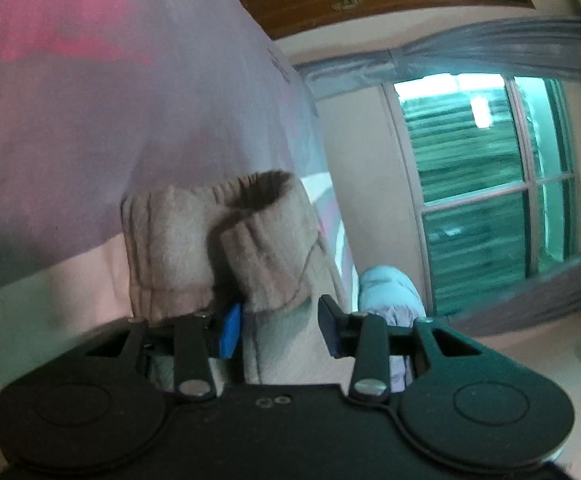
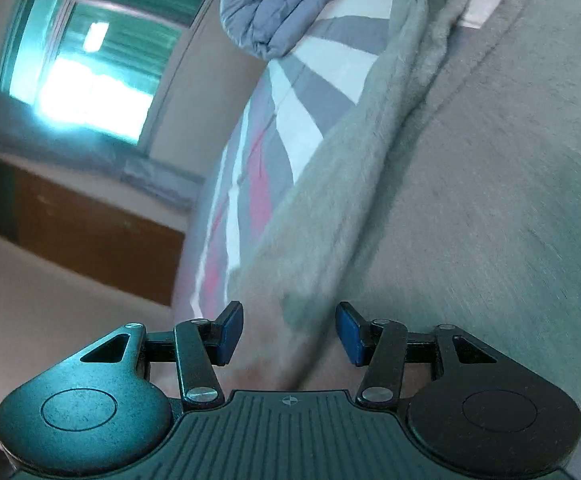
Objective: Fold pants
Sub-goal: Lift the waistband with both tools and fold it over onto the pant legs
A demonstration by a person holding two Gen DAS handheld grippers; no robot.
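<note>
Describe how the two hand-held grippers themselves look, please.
Both look alike: the left hand-held gripper and right hand-held gripper are black, each with two round discs at the base, bars pinned with silver screws, and blue pads on the fingertips. The right one's body has a ribbed top with a small crosshair mark. No cables or sleeves show.

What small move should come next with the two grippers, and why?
Probably close the left gripper first. Its fingers are spread with the pants' ribbed cuffs just ahead and beige fabric lying between them. The right gripper is also open over the pants, so nothing is held.
</note>
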